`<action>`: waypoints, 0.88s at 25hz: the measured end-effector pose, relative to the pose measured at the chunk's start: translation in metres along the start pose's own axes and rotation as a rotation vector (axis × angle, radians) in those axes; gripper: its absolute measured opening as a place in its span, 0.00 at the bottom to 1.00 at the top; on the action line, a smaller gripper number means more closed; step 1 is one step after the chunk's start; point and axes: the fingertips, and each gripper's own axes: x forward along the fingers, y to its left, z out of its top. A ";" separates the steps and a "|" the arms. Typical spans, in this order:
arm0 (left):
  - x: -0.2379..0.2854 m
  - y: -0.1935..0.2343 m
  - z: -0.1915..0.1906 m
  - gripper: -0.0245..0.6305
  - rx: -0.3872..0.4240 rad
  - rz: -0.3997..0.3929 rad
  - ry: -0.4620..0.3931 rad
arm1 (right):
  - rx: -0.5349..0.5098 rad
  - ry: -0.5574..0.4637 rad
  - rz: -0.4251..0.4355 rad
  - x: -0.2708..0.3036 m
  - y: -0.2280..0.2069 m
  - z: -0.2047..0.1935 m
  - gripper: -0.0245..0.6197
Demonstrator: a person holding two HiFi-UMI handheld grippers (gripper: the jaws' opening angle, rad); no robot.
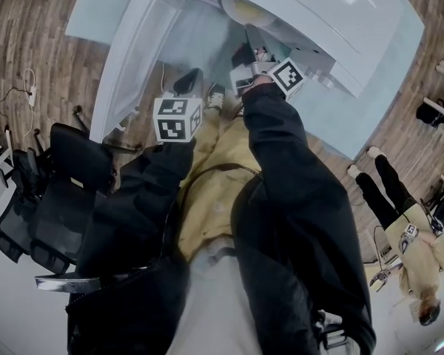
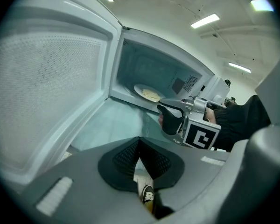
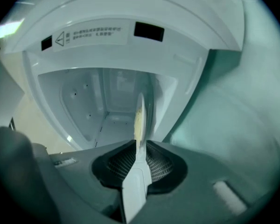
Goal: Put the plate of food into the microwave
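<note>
The white microwave (image 1: 318, 9) stands with its door (image 2: 51, 78) swung wide to the left. The plate of pale yellow food (image 2: 147, 93) lies inside the cavity (image 3: 107, 97). My right gripper (image 3: 140, 155) reaches into the opening, and the plate's rim (image 3: 140, 120) runs edge-on between its jaws, which stand slightly apart from it. In the left gripper view the right gripper (image 2: 170, 118) sits at the cavity's mouth beside the plate. My left gripper (image 2: 140, 146) hangs back in front of the door, shut and holding nothing. From the head view the plate (image 1: 240, 9) shows just beyond the right gripper (image 1: 248, 54).
The microwave rests on a teal tabletop (image 1: 355, 117) over a wooden floor. Black office chairs (image 1: 52, 191) crowd the left side. Another person (image 1: 407, 235) stands at the right.
</note>
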 end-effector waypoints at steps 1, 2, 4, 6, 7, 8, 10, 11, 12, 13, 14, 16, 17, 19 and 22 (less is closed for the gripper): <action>-0.001 -0.002 0.000 0.03 0.002 -0.001 -0.002 | -0.012 0.017 -0.003 -0.004 0.002 -0.005 0.12; -0.002 -0.004 0.000 0.03 0.005 -0.002 -0.005 | -0.036 0.038 -0.007 -0.009 0.003 -0.010 0.12; -0.003 -0.009 0.001 0.03 0.011 -0.006 -0.013 | -0.110 0.092 -0.017 -0.019 0.007 -0.020 0.11; -0.004 -0.017 0.003 0.03 0.018 -0.014 -0.021 | -0.197 0.150 -0.037 -0.032 0.012 -0.032 0.03; -0.005 -0.022 0.005 0.03 0.022 -0.020 -0.025 | -0.237 0.175 -0.046 -0.040 0.015 -0.038 0.03; -0.005 -0.027 0.007 0.03 0.028 -0.028 -0.030 | -0.272 0.196 -0.051 -0.048 0.018 -0.043 0.03; -0.007 -0.040 0.012 0.03 0.044 -0.047 -0.041 | -0.342 0.231 -0.060 -0.065 0.025 -0.050 0.03; -0.007 -0.047 0.015 0.03 0.058 -0.057 -0.047 | -0.378 0.246 -0.065 -0.073 0.028 -0.052 0.03; -0.008 -0.053 0.019 0.03 0.075 -0.064 -0.053 | -0.416 0.257 -0.070 -0.080 0.031 -0.053 0.03; -0.009 -0.060 0.023 0.03 0.094 -0.072 -0.060 | -0.457 0.260 -0.073 -0.087 0.036 -0.051 0.03; -0.010 -0.068 0.027 0.03 0.110 -0.082 -0.069 | -0.499 0.259 -0.073 -0.095 0.043 -0.048 0.03; -0.012 -0.087 0.037 0.03 0.134 -0.112 -0.088 | -0.590 0.260 -0.073 -0.111 0.055 -0.042 0.03; -0.014 -0.097 0.041 0.03 0.144 -0.127 -0.096 | -0.648 0.268 -0.080 -0.119 0.061 -0.040 0.03; -0.018 -0.114 0.047 0.03 0.172 -0.153 -0.112 | -0.803 0.299 -0.106 -0.135 0.072 -0.038 0.03; -0.025 -0.136 0.060 0.03 0.226 -0.187 -0.142 | -1.026 0.311 -0.123 -0.155 0.096 -0.034 0.03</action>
